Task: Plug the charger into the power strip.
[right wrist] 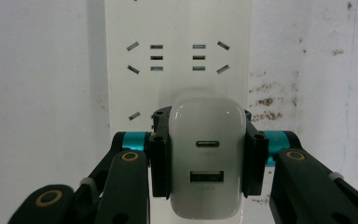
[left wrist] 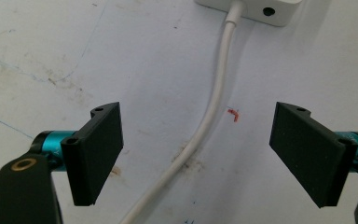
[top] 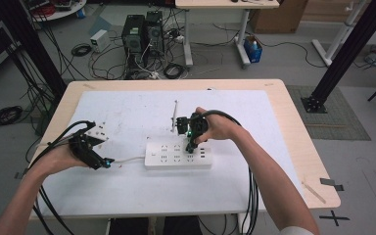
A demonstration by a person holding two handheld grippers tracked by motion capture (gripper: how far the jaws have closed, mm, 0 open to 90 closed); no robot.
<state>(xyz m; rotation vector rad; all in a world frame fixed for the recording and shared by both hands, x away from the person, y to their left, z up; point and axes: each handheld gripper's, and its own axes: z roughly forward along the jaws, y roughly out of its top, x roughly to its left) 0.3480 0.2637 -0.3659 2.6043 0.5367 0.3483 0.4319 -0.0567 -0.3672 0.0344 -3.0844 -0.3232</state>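
Gripping a white USB charger (right wrist: pixel 208 161) squarely by its two sides with the right tool (right wrist: pixel 208 158), jaws clamped tight against the plastic, ports facing the camera. Holding it directly above the white power strip (top: pixel 178 155), which is lying across the middle of the worktop (top: pixel 284 98), closer to the near edge than the far one. Hovering the left tool (left wrist: pixel 198 156) toward the left edge, jaws standing apart and gripping nothing, straddling the white cord (left wrist: pixel 209 116) that is trailing out of the strip's left end without touching it. Judging the step in hand as seating the charger in a socket; hidden under the charger's body, so not telling whether the prongs are already entering the slots. Doing it well probably means keeping the charger upright and square to the strip's long edges, lining the prongs up with one set of slots rather than bridging two, then pressing straight down without rocking. Bracing the strip looks wise too: being light and lying loose on the white sheet, it could skid or tip under an off-centre push, so lowering the left tool onto the strip's end or pinning the cord close to it should be steadying things.
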